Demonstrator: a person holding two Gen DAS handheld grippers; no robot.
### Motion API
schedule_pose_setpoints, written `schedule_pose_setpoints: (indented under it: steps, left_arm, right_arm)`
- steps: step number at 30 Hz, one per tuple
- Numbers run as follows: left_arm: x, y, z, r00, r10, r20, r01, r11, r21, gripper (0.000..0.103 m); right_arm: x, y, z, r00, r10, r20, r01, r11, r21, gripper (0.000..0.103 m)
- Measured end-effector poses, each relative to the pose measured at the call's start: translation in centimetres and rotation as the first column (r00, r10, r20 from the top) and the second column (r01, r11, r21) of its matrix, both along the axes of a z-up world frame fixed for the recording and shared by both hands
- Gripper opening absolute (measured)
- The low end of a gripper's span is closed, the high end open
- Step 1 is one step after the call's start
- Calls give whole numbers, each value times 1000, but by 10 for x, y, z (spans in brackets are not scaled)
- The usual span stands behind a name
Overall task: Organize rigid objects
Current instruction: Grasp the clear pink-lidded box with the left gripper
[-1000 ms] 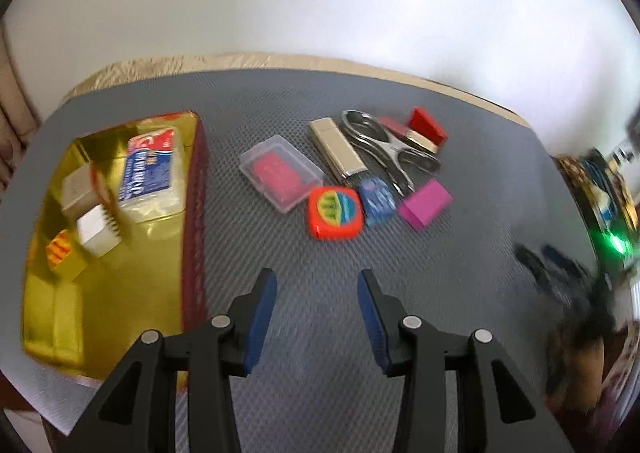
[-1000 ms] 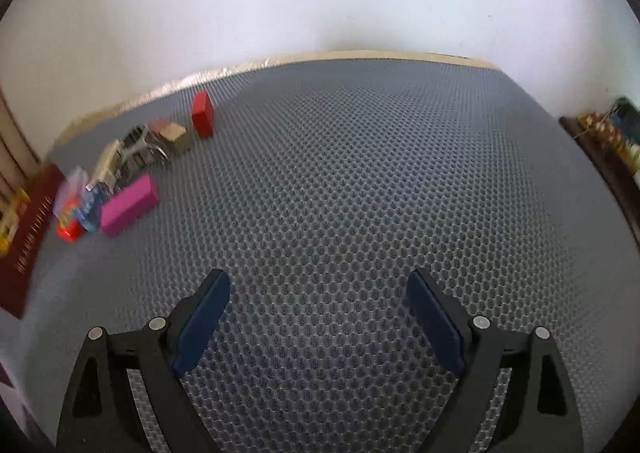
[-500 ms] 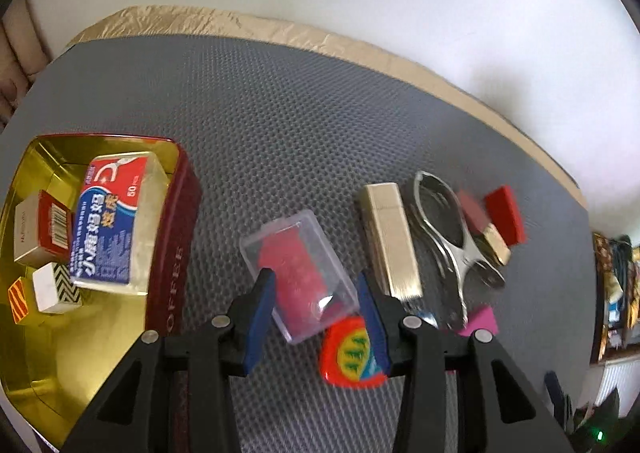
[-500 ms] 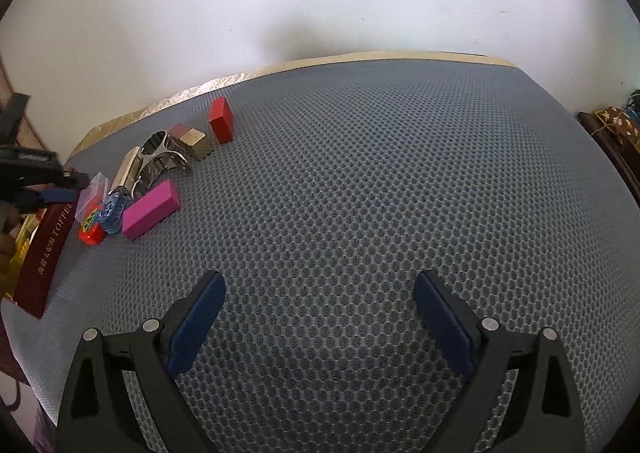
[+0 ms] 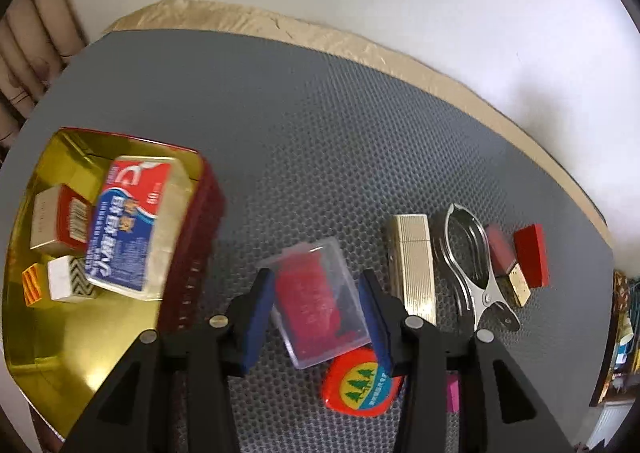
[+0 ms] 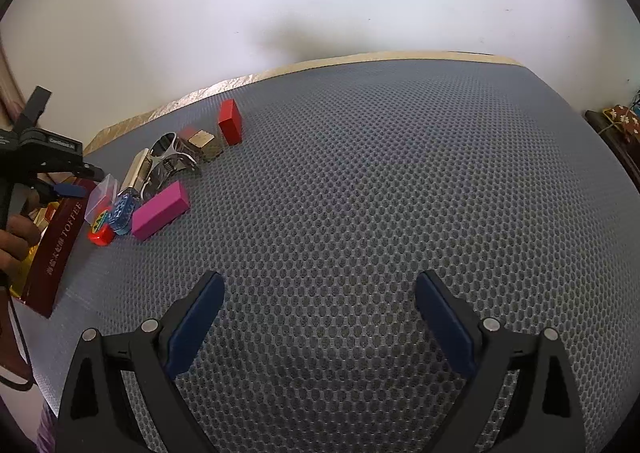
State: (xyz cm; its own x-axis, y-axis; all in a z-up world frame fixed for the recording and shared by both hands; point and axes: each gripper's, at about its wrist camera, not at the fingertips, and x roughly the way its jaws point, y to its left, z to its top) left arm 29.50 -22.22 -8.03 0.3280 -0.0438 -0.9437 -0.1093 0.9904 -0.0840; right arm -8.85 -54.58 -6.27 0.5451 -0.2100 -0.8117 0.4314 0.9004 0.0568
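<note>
Two grippers up. I see a grey honeycomb mat (image 6: 360,181) carrying hard bits: clear plastic case (image 5: 318,299) with red contents, ribbed gold lighter (image 5: 412,265), steel clip (image 5: 470,265), red block (image 5: 530,255), round-cornered orange tape (image 5: 360,385), pink block (image 6: 160,209). Gold-lined red tin (image 5: 72,337) sits left of them on the mat, holding a glossy floss box (image 5: 128,225) and small cartons.

Left gripper (image 5: 318,317) is parted, blue pads either side of the case; I can't tell if they touch it. Case lies flat on the mat, between tin and lighter. Right gripper (image 6: 318,317) is spread wide over bare mat, holding nothing.
</note>
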Motion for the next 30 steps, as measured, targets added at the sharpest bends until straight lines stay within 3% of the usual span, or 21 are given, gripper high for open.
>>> schedule_pose_setpoints:
  steps: [1,7,11,13,15,18,26,30]
  left_arm:
    - [-1,-2,1,1000,2,2,-2,1000,13,44]
    - [2,3,1,998,54,22,-53,996,-67,44]
    - [-3,2,0,999,46,21,-46,999,-25,47]
    - [0,0,-1,999,43,-19,-43,999,10,51]
    - [2,0,-2,999,16,-35,-17,999,-34,52]
    - [4,1,-6,999,15,-50,-15,1000,-4,63]
    - [20,-8,-35,992,16,-129,-19,1000,-22,63]
    - [25,-12,-40,996,4,-95,-4,1000,-7,63]
  right_arm:
    - [0,0,0,1000,3,1,-3,1000,2,96]
    - [1,1,0,1000,8,3,-8,1000,6,96]
    - [2,2,0,1000,9,3,-9,1000,6,96]
    - [2,2,0,1000,9,3,-9,1000,6,96]
    - [1,2,0,1000,8,4,-8,1000,7,96]
    - [2,3,0,1000,8,5,-8,1000,8,96]
    - [2,4,0,1000,7,6,-7,1000,9,96]
    - [2,5,-1,1000,8,8,-8,1000,12,97]
